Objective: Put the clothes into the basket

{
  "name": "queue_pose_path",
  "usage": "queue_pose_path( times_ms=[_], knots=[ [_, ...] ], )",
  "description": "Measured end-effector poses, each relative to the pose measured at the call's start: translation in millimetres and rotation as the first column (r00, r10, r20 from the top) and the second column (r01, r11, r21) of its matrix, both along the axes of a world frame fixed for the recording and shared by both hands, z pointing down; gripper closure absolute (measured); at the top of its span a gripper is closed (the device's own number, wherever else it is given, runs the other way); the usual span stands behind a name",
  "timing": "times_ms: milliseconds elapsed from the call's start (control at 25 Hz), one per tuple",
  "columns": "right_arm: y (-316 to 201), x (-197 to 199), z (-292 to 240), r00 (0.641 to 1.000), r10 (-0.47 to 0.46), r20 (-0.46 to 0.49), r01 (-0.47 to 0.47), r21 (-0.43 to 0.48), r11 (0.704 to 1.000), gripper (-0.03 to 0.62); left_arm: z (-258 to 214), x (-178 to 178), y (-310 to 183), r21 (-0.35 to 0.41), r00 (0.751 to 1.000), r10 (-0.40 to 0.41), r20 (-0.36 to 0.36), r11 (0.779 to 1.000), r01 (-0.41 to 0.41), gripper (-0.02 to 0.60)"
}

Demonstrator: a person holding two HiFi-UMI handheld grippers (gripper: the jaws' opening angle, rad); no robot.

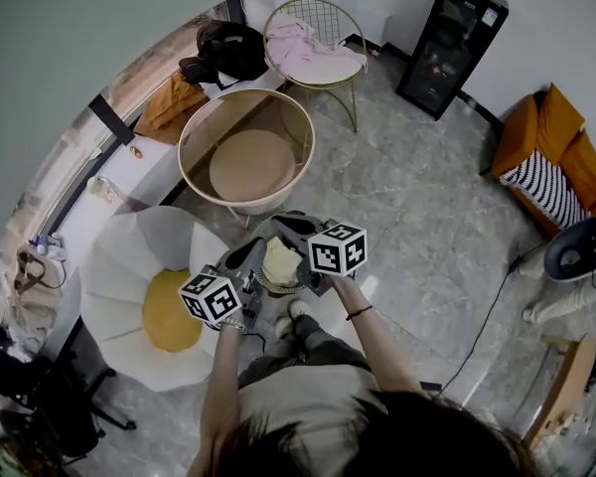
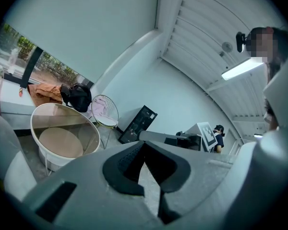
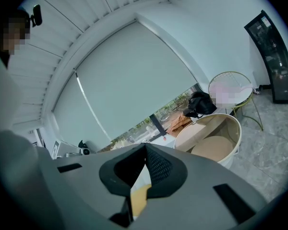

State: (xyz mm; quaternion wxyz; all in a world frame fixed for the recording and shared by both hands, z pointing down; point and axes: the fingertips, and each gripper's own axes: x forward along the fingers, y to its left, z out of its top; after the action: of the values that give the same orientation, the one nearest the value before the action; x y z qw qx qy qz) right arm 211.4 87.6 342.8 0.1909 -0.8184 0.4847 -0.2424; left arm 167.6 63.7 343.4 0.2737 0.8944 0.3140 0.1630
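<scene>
A pale yellow garment [image 1: 281,263] hangs between my two grippers, in front of the person's body. My left gripper [image 1: 250,254] and right gripper [image 1: 300,235] are close together, each under its marker cube. In the right gripper view the jaws [image 3: 145,145] meet at the tips with white and yellow cloth [image 3: 140,198] pinched between them. The left gripper view shows its jaws [image 2: 144,143] also closed at the tips, with a pale strip of fabric [image 2: 146,190] in the gap. The round cream basket [image 1: 191,132] stands on the floor just beyond the grippers and looks empty.
A wire chair [image 1: 330,13] with a pink cloth [image 1: 293,43] stands behind the basket. A black bag [image 1: 223,48] and an orange cloth [image 1: 174,102] lie on the window ledge. A white petal chair [image 1: 119,266] with a yellow cushion is at the left, a black cabinet [image 1: 452,43] at the far right.
</scene>
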Motion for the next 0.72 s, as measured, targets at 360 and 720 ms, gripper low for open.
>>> queue_pose_path(
  times_ms=[360,720],
  knots=[
    [2,-2,-10,1.0,-0.014,-0.022,0.015,0.022,1.0,0.585,-6,-1,1,0.021,1.0,-0.005,-0.016,1.0,0.005,0.571],
    [7,-1,-11,1.0,-0.017,-0.025,0.018,0.023,1.0,0.585,-8,1,6,0.024,1.0,-0.008,-0.023,1.0,0.009,0.571]
  ],
)
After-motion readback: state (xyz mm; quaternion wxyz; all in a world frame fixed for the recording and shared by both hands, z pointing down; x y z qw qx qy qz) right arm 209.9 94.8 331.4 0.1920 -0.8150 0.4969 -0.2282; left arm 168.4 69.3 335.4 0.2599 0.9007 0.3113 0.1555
